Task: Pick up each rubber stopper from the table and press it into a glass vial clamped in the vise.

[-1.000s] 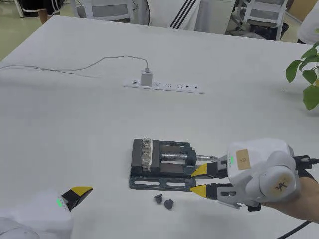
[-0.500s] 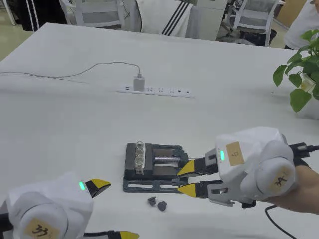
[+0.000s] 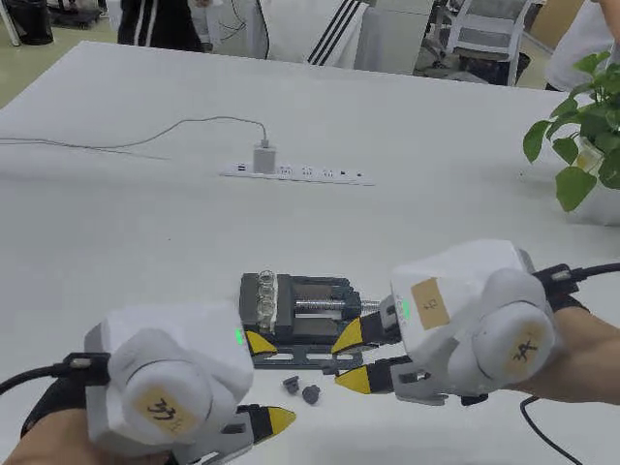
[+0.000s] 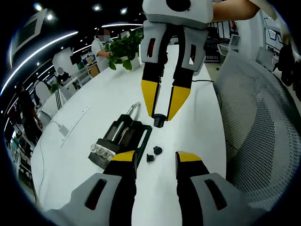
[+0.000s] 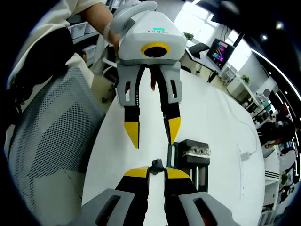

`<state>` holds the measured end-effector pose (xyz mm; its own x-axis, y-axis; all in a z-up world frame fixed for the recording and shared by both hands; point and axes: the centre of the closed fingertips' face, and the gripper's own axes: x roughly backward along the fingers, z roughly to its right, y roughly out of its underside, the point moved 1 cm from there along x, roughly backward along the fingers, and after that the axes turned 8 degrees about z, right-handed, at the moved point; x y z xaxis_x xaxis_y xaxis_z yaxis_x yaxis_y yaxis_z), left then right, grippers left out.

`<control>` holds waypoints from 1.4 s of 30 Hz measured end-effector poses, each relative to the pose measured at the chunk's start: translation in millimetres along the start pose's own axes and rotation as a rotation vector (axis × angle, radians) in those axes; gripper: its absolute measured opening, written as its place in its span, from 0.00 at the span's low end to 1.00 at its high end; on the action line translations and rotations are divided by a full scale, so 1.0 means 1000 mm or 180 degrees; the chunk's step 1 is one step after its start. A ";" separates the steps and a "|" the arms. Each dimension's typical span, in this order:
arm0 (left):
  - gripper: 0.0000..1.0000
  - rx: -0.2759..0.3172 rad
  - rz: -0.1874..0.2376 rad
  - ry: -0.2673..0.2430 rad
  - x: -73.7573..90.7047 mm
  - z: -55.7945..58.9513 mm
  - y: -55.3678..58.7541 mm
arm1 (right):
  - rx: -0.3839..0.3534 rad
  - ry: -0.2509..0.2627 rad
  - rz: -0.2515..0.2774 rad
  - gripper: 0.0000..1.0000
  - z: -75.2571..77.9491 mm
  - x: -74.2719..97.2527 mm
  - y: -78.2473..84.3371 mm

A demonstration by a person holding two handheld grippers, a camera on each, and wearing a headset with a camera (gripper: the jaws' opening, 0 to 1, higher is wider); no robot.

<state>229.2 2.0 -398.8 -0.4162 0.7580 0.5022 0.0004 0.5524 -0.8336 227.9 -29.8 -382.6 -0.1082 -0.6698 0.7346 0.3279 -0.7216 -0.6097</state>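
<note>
Resting stoppers: 2 small dark rubber stoppers point(image 3: 310, 393) on the white table point(image 3: 145, 223), just in front of the dark metal vise point(image 3: 315, 320).
Held stopper: 3rd dark stopper point(image 4: 158, 121), clamped by the right gripper point(image 3: 345, 359), near the vise's screw end.
Vials: clear glass vials point(image 3: 264, 295), upright, clamped in the vise.
Left gripper point(image 3: 269, 381): jaws apart, holding nothing, in front of the vise.
</note>
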 end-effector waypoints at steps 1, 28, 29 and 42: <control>0.27 -0.0031 -0.0003 0.0014 -0.001 0.000 -0.001 | -0.0004 -0.0014 -0.0006 0.08 -0.001 -0.001 0.000; 0.06 -0.0199 -0.0083 0.0390 -0.014 0.019 -0.015 | -0.0131 -0.0232 -0.0093 0.07 -0.017 -0.012 0.001; 0.06 -0.0200 -0.0085 0.0396 -0.014 0.019 -0.015 | -0.0127 -0.0235 -0.0092 0.07 -0.017 -0.012 0.001; 0.05 -0.0100 -0.0154 0.0457 -0.016 0.025 -0.012 | -0.0171 -0.0298 -0.0117 0.07 -0.023 -0.013 0.001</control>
<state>213.7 -25.1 -402.9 -0.2822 0.7708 0.5711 0.0129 0.5983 -0.8011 208.1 -25.8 -399.3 -0.0302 -0.6253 0.7798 0.2743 -0.7554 -0.5951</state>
